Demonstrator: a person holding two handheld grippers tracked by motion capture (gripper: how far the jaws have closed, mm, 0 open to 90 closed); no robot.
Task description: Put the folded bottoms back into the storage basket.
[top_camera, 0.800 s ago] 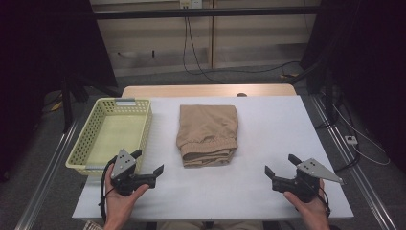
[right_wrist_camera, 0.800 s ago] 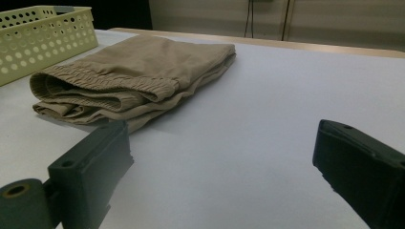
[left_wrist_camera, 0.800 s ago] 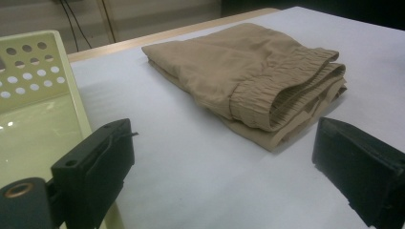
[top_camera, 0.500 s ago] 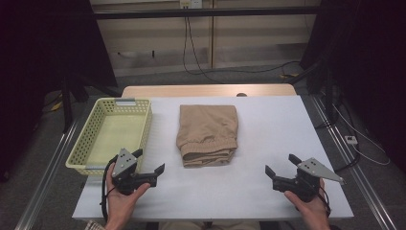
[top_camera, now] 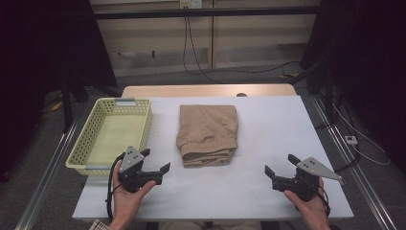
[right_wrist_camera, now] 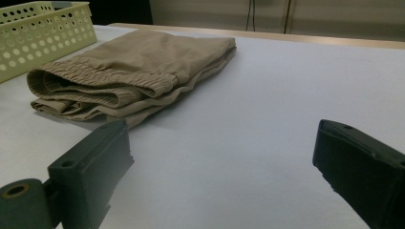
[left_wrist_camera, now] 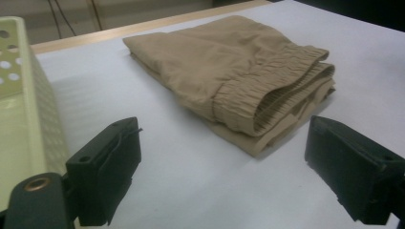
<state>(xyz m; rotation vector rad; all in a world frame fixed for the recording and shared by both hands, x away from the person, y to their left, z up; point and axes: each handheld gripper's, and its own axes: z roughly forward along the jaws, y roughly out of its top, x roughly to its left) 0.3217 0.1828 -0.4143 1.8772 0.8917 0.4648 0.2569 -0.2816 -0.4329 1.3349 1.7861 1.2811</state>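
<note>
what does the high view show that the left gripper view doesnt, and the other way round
High view alone: both hands, the left gripper and right gripper, each open and clear of the cloth, the whole basket with nothing in it, and the floor and cables behind the table.

Left gripper view alone: a close look at the shorts' ribbed elastic waistband and the stacked folded layers under it.

Both: the folded tan shorts lying on the white table, with the yellow-green basket beside them.
</note>
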